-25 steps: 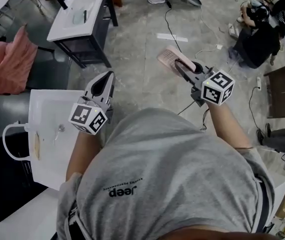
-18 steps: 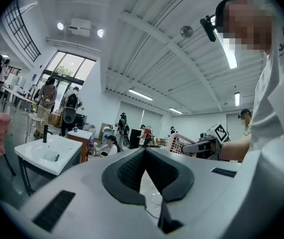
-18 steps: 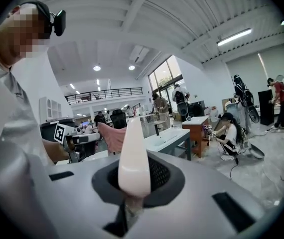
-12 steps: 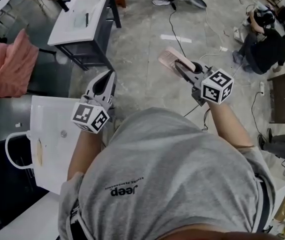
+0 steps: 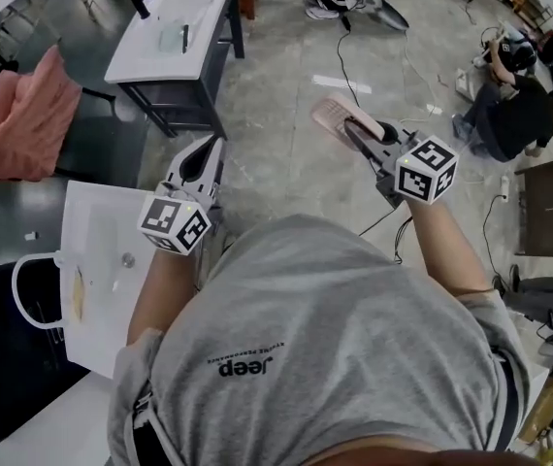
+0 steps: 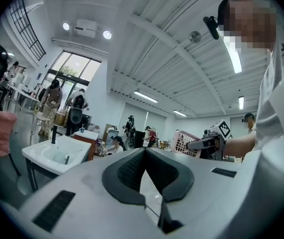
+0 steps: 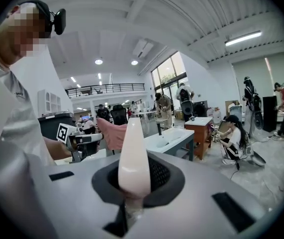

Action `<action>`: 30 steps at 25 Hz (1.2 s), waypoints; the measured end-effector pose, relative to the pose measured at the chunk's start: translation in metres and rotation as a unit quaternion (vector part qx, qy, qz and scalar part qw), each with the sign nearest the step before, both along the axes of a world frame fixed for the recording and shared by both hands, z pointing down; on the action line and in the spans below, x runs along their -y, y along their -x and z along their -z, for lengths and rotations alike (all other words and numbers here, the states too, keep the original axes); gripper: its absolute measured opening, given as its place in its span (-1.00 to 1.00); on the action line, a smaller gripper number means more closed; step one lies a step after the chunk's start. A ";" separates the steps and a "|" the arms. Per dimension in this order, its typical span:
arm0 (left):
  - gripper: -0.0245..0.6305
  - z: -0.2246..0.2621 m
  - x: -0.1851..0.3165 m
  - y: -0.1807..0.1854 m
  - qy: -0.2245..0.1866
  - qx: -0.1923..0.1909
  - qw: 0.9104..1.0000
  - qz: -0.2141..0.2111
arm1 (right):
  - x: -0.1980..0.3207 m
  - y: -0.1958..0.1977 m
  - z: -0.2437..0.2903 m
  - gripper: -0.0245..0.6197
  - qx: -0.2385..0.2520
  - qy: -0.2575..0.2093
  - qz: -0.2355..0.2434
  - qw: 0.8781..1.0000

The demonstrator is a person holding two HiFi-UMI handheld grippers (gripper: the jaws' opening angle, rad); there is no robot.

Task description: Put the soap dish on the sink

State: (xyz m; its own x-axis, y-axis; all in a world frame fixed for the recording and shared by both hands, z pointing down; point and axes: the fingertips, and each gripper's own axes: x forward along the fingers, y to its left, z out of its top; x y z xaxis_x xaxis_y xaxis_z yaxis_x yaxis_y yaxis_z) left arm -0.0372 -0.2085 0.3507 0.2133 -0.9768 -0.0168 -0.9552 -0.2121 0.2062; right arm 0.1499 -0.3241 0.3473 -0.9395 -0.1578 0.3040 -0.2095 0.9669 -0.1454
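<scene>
Grey concrete floor (image 5: 276, 115) fills the head view, with cables (image 5: 352, 74) trailing across it, and a person in a grey shirt stands over it with a tool in each hand. Right tool (image 5: 354, 129) first: its jaws are clamped on the edge of the pink soap dish (image 5: 333, 115). The dish sticks out past the tips, up in the air above the floor. The right gripper view shows it edge-on, a pale pink blade rising straight up between the black pads. Over to the left tool (image 5: 212, 149): its jaws are pressed together at the tips with nothing between them. Beyond it, at the top left, stands the sink (image 5: 131, 61), white on a dark stand, with a dark tap at its far end, and the dish is well apart from it. Down by the left arm lies a white basin (image 5: 97, 212). A pink cloth (image 5: 19, 115) is draped further left, between basin and sink. Off to the right, people (image 5: 504, 95) sit on the floor.
</scene>
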 end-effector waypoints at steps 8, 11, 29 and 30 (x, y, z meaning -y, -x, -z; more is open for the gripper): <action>-0.92 -0.006 -0.066 0.073 0.001 -0.012 0.993 0.118 | -0.023 0.120 0.006 -0.73 -0.025 -0.007 0.138 0.990; -0.92 -0.013 -0.106 0.106 0.008 -0.016 0.984 0.179 | -0.047 0.179 0.002 -0.73 -0.040 -0.009 0.206 0.978; -0.92 -0.099 -0.365 0.247 0.048 -0.083 0.881 0.464 | -0.308 0.513 -0.112 -0.73 -0.170 -0.021 0.551 0.817; -0.92 -0.103 -0.374 0.252 0.048 -0.086 0.877 0.470 | -0.323 0.524 -0.122 -0.73 -0.179 -0.019 0.563 0.806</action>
